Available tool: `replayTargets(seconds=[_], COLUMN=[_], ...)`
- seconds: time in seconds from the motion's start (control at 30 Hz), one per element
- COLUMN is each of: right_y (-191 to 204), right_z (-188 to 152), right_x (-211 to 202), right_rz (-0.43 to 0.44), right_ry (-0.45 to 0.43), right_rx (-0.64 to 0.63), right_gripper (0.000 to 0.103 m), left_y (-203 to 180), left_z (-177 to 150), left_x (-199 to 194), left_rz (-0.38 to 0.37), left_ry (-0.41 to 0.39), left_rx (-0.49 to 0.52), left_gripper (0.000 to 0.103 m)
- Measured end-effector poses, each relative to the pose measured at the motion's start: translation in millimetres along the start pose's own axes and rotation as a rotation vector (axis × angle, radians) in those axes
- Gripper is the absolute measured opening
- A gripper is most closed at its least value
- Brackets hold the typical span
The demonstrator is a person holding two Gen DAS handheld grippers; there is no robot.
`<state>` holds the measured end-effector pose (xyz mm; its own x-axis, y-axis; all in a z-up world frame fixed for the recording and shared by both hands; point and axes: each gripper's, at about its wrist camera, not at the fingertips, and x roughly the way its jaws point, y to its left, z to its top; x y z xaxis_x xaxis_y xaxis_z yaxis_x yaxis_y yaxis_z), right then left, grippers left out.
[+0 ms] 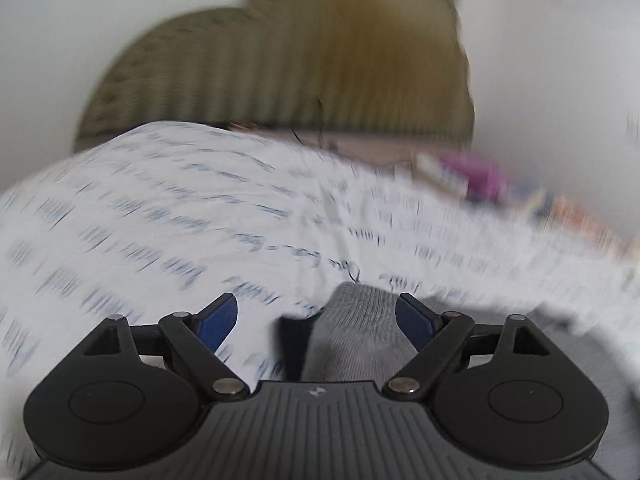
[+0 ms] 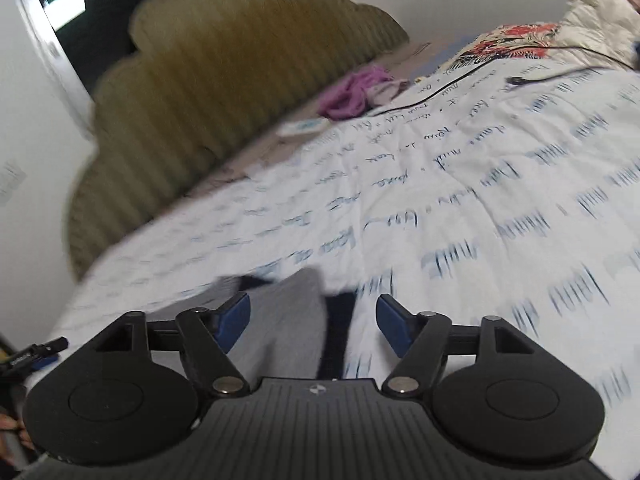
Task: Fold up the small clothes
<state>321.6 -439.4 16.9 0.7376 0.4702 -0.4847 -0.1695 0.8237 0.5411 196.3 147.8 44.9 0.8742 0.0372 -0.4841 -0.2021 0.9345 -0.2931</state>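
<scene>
A small grey garment (image 1: pixel 352 340) with a dark navy part (image 1: pixel 294 344) lies on the white bedspread (image 1: pixel 160 200) with blue writing. My left gripper (image 1: pixel 316 316) is open, its blue pads (image 1: pixel 218 320) apart, with the garment between and under them. In the right wrist view the same grey garment (image 2: pixel 284 320) with its navy part (image 2: pixel 338 328) lies between the open fingers of my right gripper (image 2: pixel 314 320). Neither gripper holds anything. Both views are blurred by motion.
An olive ribbed scalloped headboard (image 2: pixel 208 72) stands behind the bed. Purple clothes (image 2: pixel 352 94) and a floral cloth (image 2: pixel 508 46) lie at the far side, with a black cable (image 2: pixel 472 76) across the bedspread. A dark doorway (image 2: pixel 76 20) is at the left.
</scene>
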Motion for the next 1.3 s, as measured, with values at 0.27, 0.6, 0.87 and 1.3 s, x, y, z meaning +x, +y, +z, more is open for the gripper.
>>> replayTargets(seconds=[0.27, 0.6, 0.87, 1.3], right_y=[-27.9, 11.8, 28.4, 22.3], right_z=[-110.2, -127.5, -127.3, -128.1], right_x=[-101.4, -66.0, -29.1, -24.9], right_rz=[0.08, 0.131, 0.1, 0.149], right_ry=[0.047, 0.038, -0.015, 0.01], right_rx=[0.405, 0.436, 0.403, 0.468], right_gripper=[0.077, 0.085, 0.06, 0.01], left_y=[69.2, 41.3, 4.0, 19.6], left_z=[-88.6, -105.9, -104.8, -106.7], left_x=[-106.4, -82.7, -63.4, -61.7], left_rz=[-0.068, -0.233, -0.217, -0.115], left_ry=[0.118, 0.179, 0.21, 0.218], left_rx=[-0.461, -0.554, -0.463, -0.48], left_gripper=[0.09, 0.103, 0.102, 0.006])
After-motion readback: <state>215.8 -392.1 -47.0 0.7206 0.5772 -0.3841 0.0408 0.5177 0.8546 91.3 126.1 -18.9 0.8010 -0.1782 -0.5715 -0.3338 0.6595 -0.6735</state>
